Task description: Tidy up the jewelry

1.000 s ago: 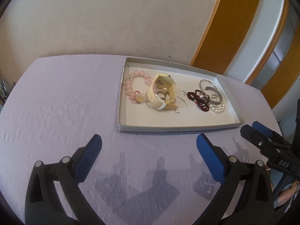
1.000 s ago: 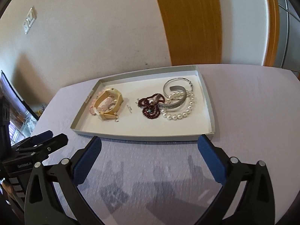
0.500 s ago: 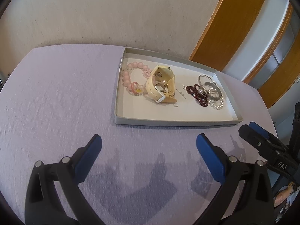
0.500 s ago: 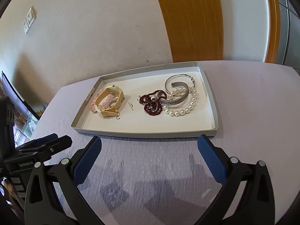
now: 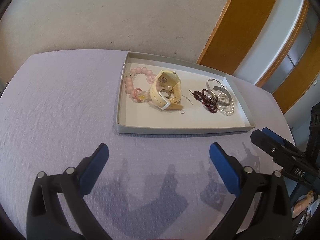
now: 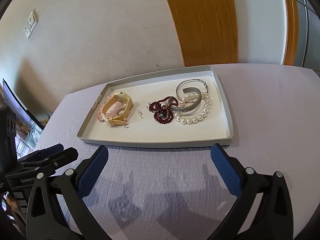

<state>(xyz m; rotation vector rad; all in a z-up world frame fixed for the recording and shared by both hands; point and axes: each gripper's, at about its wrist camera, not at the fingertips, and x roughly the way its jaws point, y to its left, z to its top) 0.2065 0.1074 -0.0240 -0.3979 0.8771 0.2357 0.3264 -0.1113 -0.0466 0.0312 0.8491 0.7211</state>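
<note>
A shallow grey tray (image 5: pixel 180 129) (image 6: pixel 152 140) lies on the lilac tablecloth. It holds a pink bead bracelet (image 5: pixel 130 84) (image 6: pixel 112 113), a cream watch (image 5: pixel 166 89) (image 6: pixel 120 108), a dark red bead string (image 5: pixel 208 101) (image 6: pixel 163 111), a silver bangle (image 5: pixel 215 85) (image 6: pixel 188 108) and a pearl bracelet (image 5: pixel 228 110) (image 6: pixel 197 117). My left gripper (image 5: pixel 159 160) is open and empty in front of the tray; it also shows at the left of the right wrist view (image 6: pixel 51 156). My right gripper (image 6: pixel 160 160) is open and empty, also short of the tray, and shows in the left wrist view (image 5: pixel 266 138).
A pale wall and a wooden door frame (image 6: pixel 202 24) stand right behind the table. The table's round edge (image 5: pixel 280 110) falls off at the right. Dark furniture (image 6: pixel 12 104) stands beyond the left edge. A small loose hook (image 6: pixel 126 127) lies in the tray.
Both grippers have drawn back and risen a little, so the tray looks smaller and farther. The jewelry has not moved. Both jaws stay open.
</note>
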